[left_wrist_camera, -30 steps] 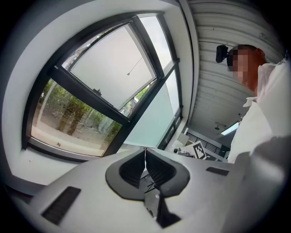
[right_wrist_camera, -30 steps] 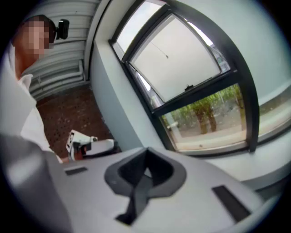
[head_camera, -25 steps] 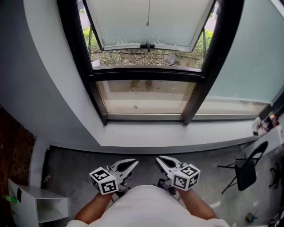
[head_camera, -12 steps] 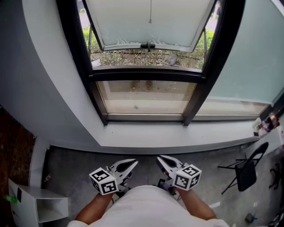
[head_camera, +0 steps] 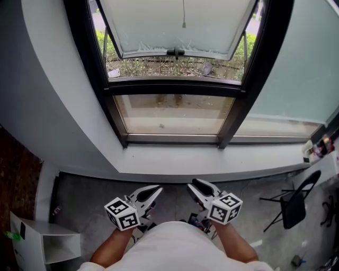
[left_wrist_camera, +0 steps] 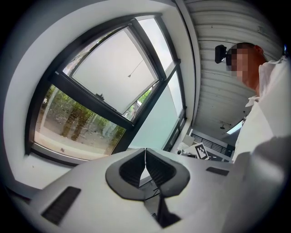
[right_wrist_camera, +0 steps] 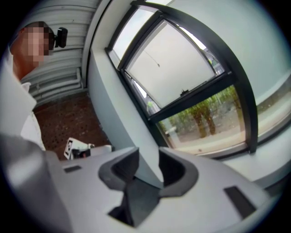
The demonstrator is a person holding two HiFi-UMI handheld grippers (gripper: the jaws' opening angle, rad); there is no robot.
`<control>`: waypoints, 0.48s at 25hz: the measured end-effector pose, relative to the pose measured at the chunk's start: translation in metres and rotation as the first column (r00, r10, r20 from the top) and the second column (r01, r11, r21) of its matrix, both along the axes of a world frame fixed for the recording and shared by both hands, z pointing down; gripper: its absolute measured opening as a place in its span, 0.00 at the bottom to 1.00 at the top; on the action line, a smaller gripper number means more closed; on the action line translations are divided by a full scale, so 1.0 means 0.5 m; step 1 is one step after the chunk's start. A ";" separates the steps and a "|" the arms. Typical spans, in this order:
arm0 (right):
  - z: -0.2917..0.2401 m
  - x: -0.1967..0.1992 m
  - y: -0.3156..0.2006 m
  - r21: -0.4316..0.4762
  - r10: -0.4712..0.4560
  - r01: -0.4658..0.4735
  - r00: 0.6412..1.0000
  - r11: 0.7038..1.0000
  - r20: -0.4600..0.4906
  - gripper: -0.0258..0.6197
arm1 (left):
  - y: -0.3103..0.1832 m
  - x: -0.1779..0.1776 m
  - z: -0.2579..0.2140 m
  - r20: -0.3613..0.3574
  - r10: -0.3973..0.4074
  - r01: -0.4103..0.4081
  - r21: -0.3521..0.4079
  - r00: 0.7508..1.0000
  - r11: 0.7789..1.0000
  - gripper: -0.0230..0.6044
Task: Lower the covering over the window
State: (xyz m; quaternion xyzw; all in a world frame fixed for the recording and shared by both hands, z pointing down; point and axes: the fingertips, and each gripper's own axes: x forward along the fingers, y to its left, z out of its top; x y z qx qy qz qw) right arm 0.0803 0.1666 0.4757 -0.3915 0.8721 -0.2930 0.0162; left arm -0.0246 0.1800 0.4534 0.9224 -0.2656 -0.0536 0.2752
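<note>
The black-framed window (head_camera: pixel 175 87) fills the top of the head view. Its pale blind (head_camera: pixel 175 26) covers only the upper, tilted-out pane. A thin pull cord (head_camera: pixel 184 13) hangs in front of the blind; it also shows as the cord (left_wrist_camera: pixel 135 69) and the cord (right_wrist_camera: pixel 152 57) in the gripper views. Both grippers are low, near the person's body and far from the cord. My left gripper (head_camera: pixel 154 189) is shut, its pads meeting with nothing between them (left_wrist_camera: pixel 145 157). My right gripper (head_camera: pixel 194 184) has just been opening; its jaws stand apart and empty (right_wrist_camera: pixel 148 160).
A white sill (head_camera: pixel 212 161) runs below the window, with grey wall (head_camera: pixel 47 95) to the left. A frosted pane (head_camera: pixel 302 69) is at the right. A white cabinet (head_camera: pixel 45 246) stands at lower left, a black folding chair (head_camera: pixel 294 204) at lower right.
The right gripper's jaws have parted from shut to open, and it has shifted slightly toward the window. The left gripper stays shut and nearly still.
</note>
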 end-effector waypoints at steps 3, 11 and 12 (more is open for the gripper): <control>-0.002 0.019 -0.010 0.011 -0.005 0.005 1.000 1.000 -0.014 0.24 | -0.013 0.006 -0.006 0.001 -0.025 0.025 0.012 1.000 1.000 0.07; -0.015 0.068 -0.052 0.051 -0.050 0.053 0.997 0.997 -0.051 0.24 | -0.046 0.034 -0.014 0.009 -0.101 0.101 0.035 0.995 0.994 0.07; -0.019 0.073 -0.059 0.060 -0.059 0.062 0.997 0.996 -0.059 0.24 | -0.050 0.039 -0.016 0.009 -0.111 0.111 0.036 0.994 0.993 0.07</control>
